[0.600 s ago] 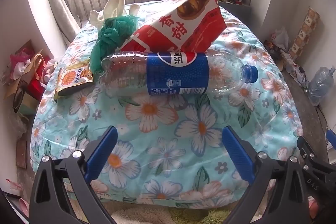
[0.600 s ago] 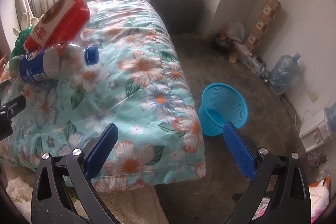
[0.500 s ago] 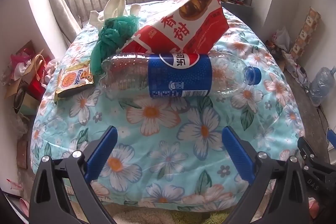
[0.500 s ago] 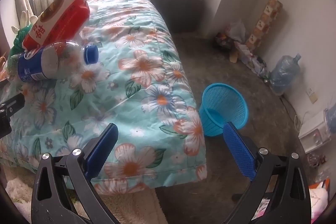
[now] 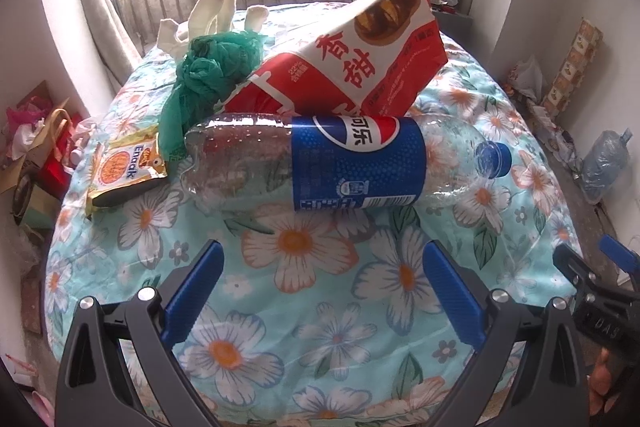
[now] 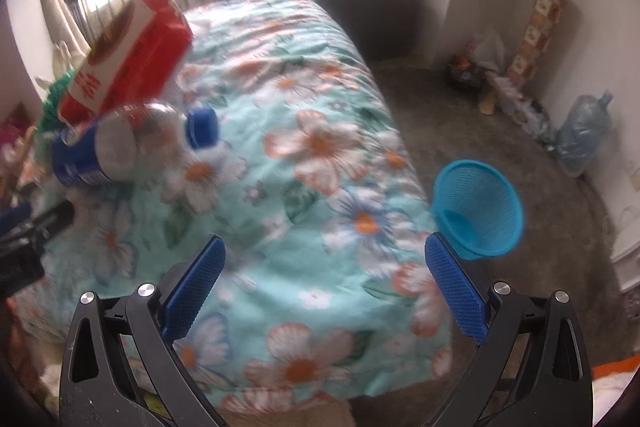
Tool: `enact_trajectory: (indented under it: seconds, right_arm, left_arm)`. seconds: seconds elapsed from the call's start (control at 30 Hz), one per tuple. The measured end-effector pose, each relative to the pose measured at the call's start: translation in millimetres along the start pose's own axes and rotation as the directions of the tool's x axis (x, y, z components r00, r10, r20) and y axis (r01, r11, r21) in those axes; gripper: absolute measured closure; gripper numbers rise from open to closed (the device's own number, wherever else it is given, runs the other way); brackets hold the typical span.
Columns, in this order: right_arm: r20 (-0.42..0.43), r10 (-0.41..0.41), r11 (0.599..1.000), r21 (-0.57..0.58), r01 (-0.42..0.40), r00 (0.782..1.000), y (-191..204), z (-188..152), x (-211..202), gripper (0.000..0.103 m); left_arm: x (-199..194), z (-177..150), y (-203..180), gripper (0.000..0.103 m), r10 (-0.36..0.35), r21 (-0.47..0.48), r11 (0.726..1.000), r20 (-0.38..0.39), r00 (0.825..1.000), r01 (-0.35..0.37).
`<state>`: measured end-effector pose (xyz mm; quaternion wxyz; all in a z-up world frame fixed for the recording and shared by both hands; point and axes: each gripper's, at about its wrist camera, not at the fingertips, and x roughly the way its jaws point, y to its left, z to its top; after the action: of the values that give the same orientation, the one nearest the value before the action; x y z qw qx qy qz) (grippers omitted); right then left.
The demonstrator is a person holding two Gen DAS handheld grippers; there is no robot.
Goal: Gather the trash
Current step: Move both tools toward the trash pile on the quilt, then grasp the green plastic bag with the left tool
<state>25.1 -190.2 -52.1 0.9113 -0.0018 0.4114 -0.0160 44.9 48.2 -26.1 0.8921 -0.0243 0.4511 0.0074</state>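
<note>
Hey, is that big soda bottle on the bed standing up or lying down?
Lying down. The soda bottle rests on its side on the bed, blue cap pointing right.

A clear plastic bottle [image 5: 340,163] carries a blue Pepsi label with the characters "可乐". The red-and-white bag [image 5: 352,67] behind reads "香甜", while the small yellow packet [image 5: 124,171] reads "Enaak".

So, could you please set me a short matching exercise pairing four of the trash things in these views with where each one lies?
Things:
1. cola bottle
2. red snack bag
3. green plastic bag
4. blue basket

Places:
A. on the floor beside the bed
B. propped on the bottle
C. lying on its side on the quilt
D. crumpled left of the red bag

Pairs: 1-C, 2-B, 3-D, 4-A
</note>
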Motion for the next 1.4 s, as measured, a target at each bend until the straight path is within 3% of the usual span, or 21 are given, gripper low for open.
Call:
enact_trajectory:
  seconds: [0.13,0.23,0.3,0.4,0.53,0.63,0.77,0.9,0.93,1.03,1.2,1.3,1.4]
  right_arm:
    - [0.004,0.17,0.984,0.054,-0.17,0.985,5.1,16.4,9.2,0.015]
    - [0.0,0.309,0.945,0.116,-0.307,0.951,4.3,36.5,24.1,0.025]
    - [0.009,0.377,0.915,0.15,-0.374,0.926,3.7,52.0,35.7,0.032]
    - [0.011,0.497,0.848,0.203,-0.489,0.868,3.9,72.6,55.3,0.037]
    - [-0.061,0.658,0.729,0.303,-0.614,0.751,11.7,87.5,93.9,0.047]
    - [-0.094,0.736,0.654,0.353,-0.669,0.67,14.1,81.8,98.3,0.057]
    - [-0.124,0.794,0.593,0.373,-0.714,0.595,5.5,60.8,82.5,0.058]
    - [-0.148,0.831,0.546,0.397,-0.738,0.536,0.3,32.9,56.6,0.057]
    - [-0.152,0.828,0.551,0.403,-0.731,0.54,-2.5,27.9,50.5,0.055]
    - [-0.162,0.787,0.606,0.389,-0.694,0.596,-9.2,24.2,39.2,0.053]
    - [-0.13,0.781,0.603,0.41,-0.684,0.61,-2.9,35.6,66.0,0.046]
    - [-0.112,0.783,0.599,0.402,-0.693,0.612,-7.1,49.5,69.0,0.045]
    - [-0.096,0.783,0.599,0.383,-0.703,0.615,-3.7,55.7,66.8,0.044]
  left_arm:
    - [0.8,0.3,22.3,0.006,-0.09,-0.009,0.996,0.043,0.995,0.09]
    - [-4.2,-2.6,41.7,0.005,-0.173,-0.009,0.985,0.101,0.98,0.175]
    - [-9.0,-2.3,56.3,0.005,-0.161,-0.032,0.985,0.135,0.978,0.167]
    - [-14.8,2.6,79.1,0.005,-0.119,-0.055,0.99,0.157,0.98,0.129]
    - [-19.1,17.3,115.9,0.005,-0.012,-0.116,0.993,0.203,0.979,0.036]
    - [-13.9,27.7,154.3,0.006,0.07,-0.219,0.975,0.216,0.974,-0.021]
    - [2.3,36.7,202.2,0.006,0.044,-0.398,0.917,0.163,0.986,0.025]
    - [1.3,41.0,207.3,0.012,-0.016,-0.421,0.902,0.19,0.982,0.096]
    - [-0.2,42.2,202.8,0.013,-0.031,-0.407,0.907,0.2,0.979,0.112]
    - [-3.4,49.7,182.3,0.016,-0.092,-0.335,0.927,0.232,0.968,0.169]
    - [-4.6,66.7,136.8,0.024,-0.165,-0.174,0.962,0.252,0.953,0.213]
    - [4.4,77.0,115.9,0.032,-0.124,-0.092,0.985,0.238,0.963,0.149]
    - [19.6,85.4,106.8,0.047,-0.093,-0.065,0.992,0.2,0.975,0.107]
